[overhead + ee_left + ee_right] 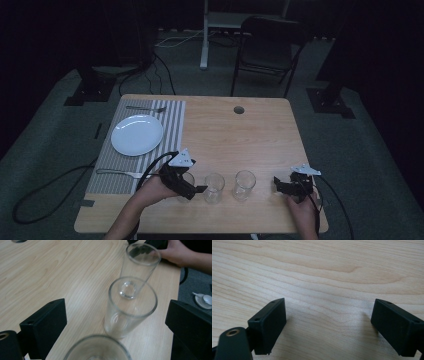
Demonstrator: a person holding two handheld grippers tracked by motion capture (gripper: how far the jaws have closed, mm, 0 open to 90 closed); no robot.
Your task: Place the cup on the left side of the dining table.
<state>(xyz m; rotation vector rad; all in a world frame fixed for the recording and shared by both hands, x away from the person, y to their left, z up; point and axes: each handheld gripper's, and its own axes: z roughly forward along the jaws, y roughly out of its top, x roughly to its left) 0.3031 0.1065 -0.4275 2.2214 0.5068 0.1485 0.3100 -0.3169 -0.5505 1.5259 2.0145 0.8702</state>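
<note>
**Left gripper at the first of three glasses, nothing lifted yet**

The wooden tabletop (260, 130) carries a striped placemat (172, 120) on its left side, with a white plate (137, 134) on it, a fork (145, 108) beyond the plate and another piece of cutlery (117, 173) on the near side. Along the near edge three clear glasses stand in a row, all upright and apart from each other: the nearest glass (96, 348) by the left hand, the middle glass (214, 187) and the far glass (244, 185).

The left gripper (192, 186) has its jaws spread wide to either side of the nearest glass; in the left gripper view the rim sits low between them with a gap on each side, so the pads do not seem to press on it. The right gripper (285, 187) rests at the right end of the row, jaws wide apart over bare wood, holding nothing.

As a judgement, the place setting is partly laid: mat, plate and cutlery are down, but no glass stands by the plate. The grasp, the lift and the placing all remain.

The nearest glass is cut off by the bottom edge of the left gripper view and mostly covered by the hand from above, so contact with it cannot be ruled out. The near cutlery is too dim to identify. A small white dish with a spoon (203, 300) shows beyond the table edge, partly cropped.
</note>
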